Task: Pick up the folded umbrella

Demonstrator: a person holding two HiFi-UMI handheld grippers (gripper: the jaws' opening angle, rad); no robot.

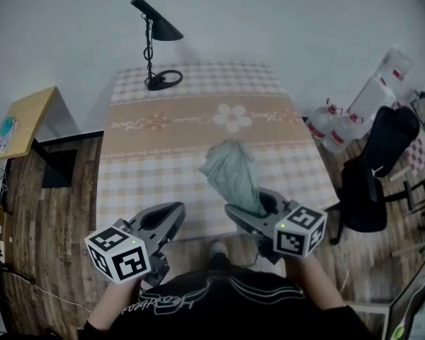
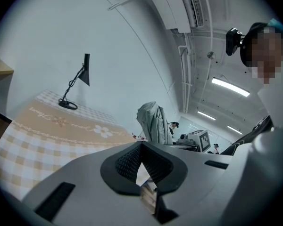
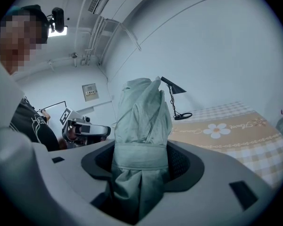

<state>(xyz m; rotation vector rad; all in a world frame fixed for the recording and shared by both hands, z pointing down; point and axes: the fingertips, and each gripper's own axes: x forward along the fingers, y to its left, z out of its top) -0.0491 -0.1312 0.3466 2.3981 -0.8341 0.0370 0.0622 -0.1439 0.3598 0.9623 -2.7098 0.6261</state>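
The folded umbrella point(image 1: 230, 170) is a pale green bundle with a strap round it, lifted off the table near its front edge. My right gripper point(image 1: 253, 204) is shut on its lower part. In the right gripper view the umbrella point(image 3: 141, 126) stands upright between the jaws of my right gripper point(image 3: 141, 169), filling the gap. My left gripper point(image 1: 163, 219) hovers to the left of it at the table's front edge, shut and holding nothing. In the left gripper view the umbrella point(image 2: 153, 121) rises beyond the left gripper point(image 2: 144, 175), apart from it.
The table point(image 1: 163, 154) has a checked beige cloth with a flower band. A black desk lamp point(image 1: 156, 41) stands at its far left end. A wooden side table point(image 1: 25, 119) is at the left; a black chair point(image 1: 375, 168) and water bottles point(image 1: 333, 126) at the right.
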